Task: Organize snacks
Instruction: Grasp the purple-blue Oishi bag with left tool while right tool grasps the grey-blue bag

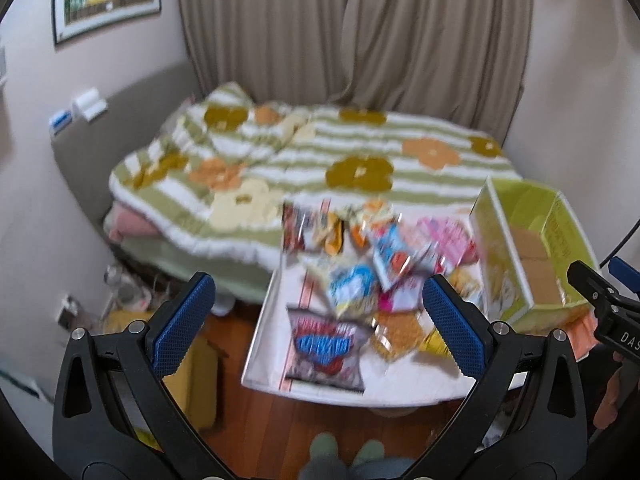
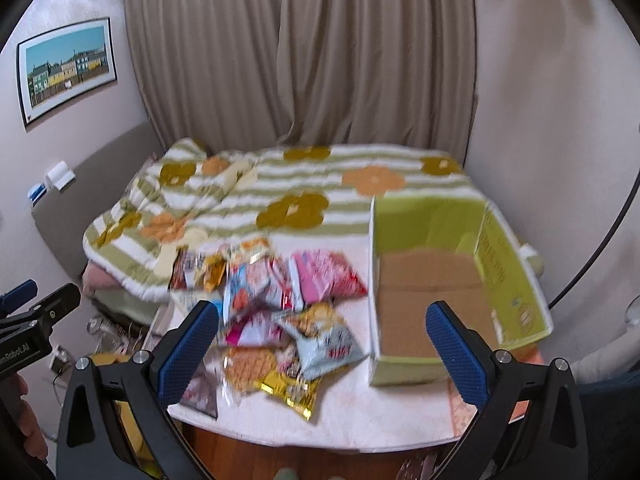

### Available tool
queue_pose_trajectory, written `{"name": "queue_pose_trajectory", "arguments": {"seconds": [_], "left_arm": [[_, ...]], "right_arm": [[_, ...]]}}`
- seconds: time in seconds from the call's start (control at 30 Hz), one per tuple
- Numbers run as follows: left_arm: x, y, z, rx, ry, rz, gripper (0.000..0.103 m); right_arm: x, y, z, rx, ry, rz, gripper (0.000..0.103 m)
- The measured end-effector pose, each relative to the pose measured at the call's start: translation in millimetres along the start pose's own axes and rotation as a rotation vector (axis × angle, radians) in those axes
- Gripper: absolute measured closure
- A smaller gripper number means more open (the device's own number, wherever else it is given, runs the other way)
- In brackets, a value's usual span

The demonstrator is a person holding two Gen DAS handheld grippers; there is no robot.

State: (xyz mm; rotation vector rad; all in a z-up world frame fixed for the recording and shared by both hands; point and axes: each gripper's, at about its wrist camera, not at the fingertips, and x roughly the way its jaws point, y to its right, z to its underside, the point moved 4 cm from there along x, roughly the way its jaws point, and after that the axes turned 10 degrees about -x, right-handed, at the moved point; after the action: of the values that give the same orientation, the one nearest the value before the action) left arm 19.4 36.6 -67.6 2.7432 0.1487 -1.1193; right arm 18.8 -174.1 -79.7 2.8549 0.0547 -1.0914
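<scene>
A pile of snack packets [image 1: 360, 276] lies on a white table [image 1: 272, 320]; it also shows in the right wrist view [image 2: 276, 308]. A silver, red and blue bag [image 1: 326, 350] lies nearest. An open green cardboard box [image 1: 524, 248] stands to the right of the pile, and it looks empty in the right wrist view [image 2: 436, 280]. My left gripper [image 1: 318, 322] is open and empty above the table's near edge. My right gripper [image 2: 322, 344] is open and empty above the pile and the box. Both views are blurred.
A bed with a green striped flowered blanket [image 1: 304, 160] lies behind the table, beige curtains [image 2: 304, 52] behind it. A framed picture [image 2: 68, 68] hangs on the left wall. Clutter [image 1: 124, 292] sits on the floor left of the table. Wood floor [image 1: 280, 420] lies below.
</scene>
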Motion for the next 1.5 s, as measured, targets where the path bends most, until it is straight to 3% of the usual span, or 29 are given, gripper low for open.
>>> {"name": "queue_pose_trajectory", "arguments": {"seconds": [0.2, 0.37, 0.7, 1.0, 1.13, 1.23, 1.5], "left_arm": [[50.7, -10.4, 42.2, 0.033, -0.155, -0.013, 0.0], [101.5, -13.3, 68.0, 0.058, -0.276, 0.032, 0.0], [176.7, -15.4, 97.0, 0.151, -0.421, 0.1, 0.0], [214.8, -13.5, 111.3, 0.226, -0.474, 0.134, 0.001], [223.2, -14.6, 114.6, 0.241, -0.49, 0.146, 0.007], [227.3, -16.0, 115.0, 0.25, -0.496, 0.153, 0.023], [237.3, -28.3, 106.4, 0.232, -0.501, 0.175, 0.028]], "right_arm": [[55.0, 7.7, 41.3, 0.026, -0.121, -0.05, 0.0], [86.9, 8.7, 59.6, 0.082, -0.178, -0.038, 0.0], [141.5, -11.3, 77.6, 0.074, -0.228, 0.083, 0.0], [189.0, -32.7, 76.4, -0.011, -0.249, 0.217, 0.0], [207.6, -34.3, 74.9, -0.054, -0.263, 0.26, 0.002], [218.6, -35.0, 74.5, -0.086, -0.271, 0.287, 0.01], [233.2, -28.6, 74.9, -0.091, -0.306, 0.328, 0.027]]}}
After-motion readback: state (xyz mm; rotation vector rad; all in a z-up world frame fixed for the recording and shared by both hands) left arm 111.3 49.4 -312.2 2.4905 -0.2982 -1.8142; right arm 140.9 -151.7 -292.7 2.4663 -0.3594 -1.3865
